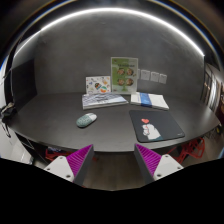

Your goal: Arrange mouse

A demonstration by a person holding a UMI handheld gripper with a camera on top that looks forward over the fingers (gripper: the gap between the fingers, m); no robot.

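The gripper hangs in front of a dark round table, with its two fingers spread wide apart and nothing between them. Only the tips with the magenta pads are in view; the rest of the gripper is cut off below.

The mouse lies on the table, well beyond the fingers and to the left of the black mouse mat. It looks grey-green, but its buttons and its direction are too small to make out. The mat lies at the near right part of the table, and its near corner reaches the table's rim. On the mat there is a small white and red picture; what it shows is not clear.

Behind the mouse, further from the gripper, flat papers or booklets lie on the table, and another flat booklet lies behind the mat. A card with green print stands upright behind the papers, and a smaller printed card stands to its left. Their text cannot be read.

The wall behind the table is grey, with some pale wall plates to the right of the green card. A bright strip of light curves across the ceiling. Under the table's near rim, something red is partly hidden.
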